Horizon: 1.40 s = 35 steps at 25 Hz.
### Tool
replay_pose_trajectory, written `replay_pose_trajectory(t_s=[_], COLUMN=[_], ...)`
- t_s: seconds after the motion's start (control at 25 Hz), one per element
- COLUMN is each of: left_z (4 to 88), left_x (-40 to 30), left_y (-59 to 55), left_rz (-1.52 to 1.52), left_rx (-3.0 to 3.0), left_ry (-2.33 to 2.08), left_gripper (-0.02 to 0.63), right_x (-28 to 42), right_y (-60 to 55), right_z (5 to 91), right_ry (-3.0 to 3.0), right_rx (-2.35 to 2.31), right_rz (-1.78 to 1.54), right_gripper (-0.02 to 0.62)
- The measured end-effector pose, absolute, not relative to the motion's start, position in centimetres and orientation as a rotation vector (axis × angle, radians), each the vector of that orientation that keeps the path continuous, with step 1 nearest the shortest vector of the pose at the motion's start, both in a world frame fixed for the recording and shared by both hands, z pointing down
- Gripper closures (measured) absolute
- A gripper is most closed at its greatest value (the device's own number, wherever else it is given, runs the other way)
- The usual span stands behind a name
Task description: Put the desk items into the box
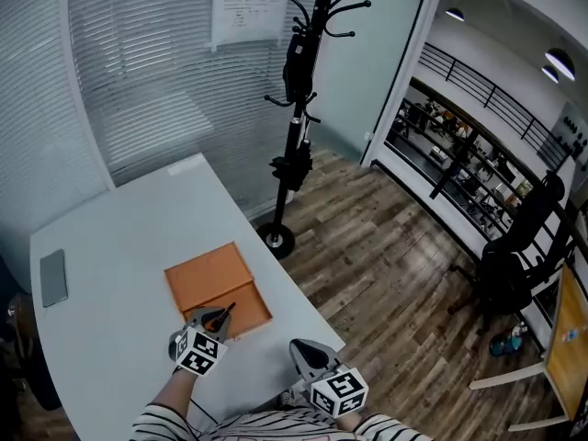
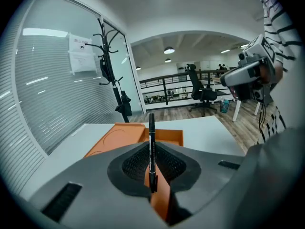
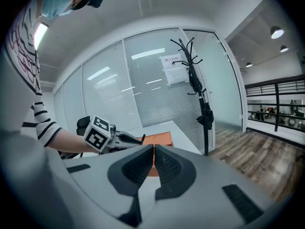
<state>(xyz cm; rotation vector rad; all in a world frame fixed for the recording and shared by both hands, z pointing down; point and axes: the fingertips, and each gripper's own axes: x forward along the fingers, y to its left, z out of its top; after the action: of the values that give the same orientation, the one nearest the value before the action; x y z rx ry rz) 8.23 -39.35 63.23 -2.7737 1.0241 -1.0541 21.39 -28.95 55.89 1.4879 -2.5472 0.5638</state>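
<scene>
Pen (image 2: 151, 128): one, black, clamped upright between the pads of the left claw (image 2: 152, 148). In the head view it shows only as a short dark stick (image 1: 226, 311) ahead of the left claw (image 1: 219, 319), right at the near edge of the box; whether it touches the box is unclear.

Box (image 1: 217, 286): one, orange, low, lying flat on the white bench (image 1: 119, 237). From the left gripper view it reads as two joined parts, a flat panel with a round imprint on the left and a walled tray (image 2: 169, 136) on the right. Nothing seen inside it.

Claws: two. Right claw (image 3: 153, 149) is clenched, pads together, nothing between them; it sits near the bench's front edge (image 1: 308, 348), apart from the box.

Other desk item: one grey flat slab (image 1: 53, 277), phone-like, near the bench's left edge, well apart from the box. Too small to tell which face is up.

Cut off or hidden: pen's lower end is buried in the left pads; bench's left side runs out of frame; person shows only as striped sleeves (image 1: 184, 423).

Around: one black coat stand (image 1: 298, 108) on the wood floor just past the bench's far side, one sheet of paper (image 1: 246, 12) on the blinded glass wall, one black office chair (image 1: 514, 251) at right. Nothing lies between the claws and the box.
</scene>
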Motion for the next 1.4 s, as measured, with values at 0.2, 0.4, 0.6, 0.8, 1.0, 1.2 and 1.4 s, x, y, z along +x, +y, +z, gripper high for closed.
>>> replay_pose_trajectory(t_s=[0.2,0.4,0.6,0.8,1.0,1.2,1.4], left_z=[66.1,68.7,71.1,72.6,74.2,75.2,75.3], left_x=[9.3,9.9,10.2,10.3,10.4,10.2,10.2], left_y=[-40.3,-41.3,-41.9,-42.7,-42.9,-42.9,-42.9], left_rz=[-1.243,-1.432,-1.591,-1.695,-1.767,-1.807,-1.794], left_rx=[-2.727,-2.654,-2.583,-2.524,-2.493,-2.481,-2.462], left_ry=[0.969,0.884,0.846,0.822,0.817,0.822,0.831], left_gripper=[0.554,0.554,0.554,0.554,0.554,0.554,0.554], right_x=[22.8,23.6,24.4,25.2,26.3,27.1,27.5], right_y=[-29.9,-30.8,-31.3,-31.8,-31.9,-32.1,-32.5], right_z=[56.6,57.1,57.3,57.3,57.6,58.0,58.1], right_ry=[-2.542,-2.544,-2.552,-2.557,-2.557,-2.55,-2.555], right_rx=[1.463,1.437,1.401,1.388,1.377,1.381,1.369], right_rz=[0.579,0.588,0.587,0.582,0.587,0.597,0.594], right_gripper=[0.568,0.569,0.569,0.568,0.569,0.568,0.568])
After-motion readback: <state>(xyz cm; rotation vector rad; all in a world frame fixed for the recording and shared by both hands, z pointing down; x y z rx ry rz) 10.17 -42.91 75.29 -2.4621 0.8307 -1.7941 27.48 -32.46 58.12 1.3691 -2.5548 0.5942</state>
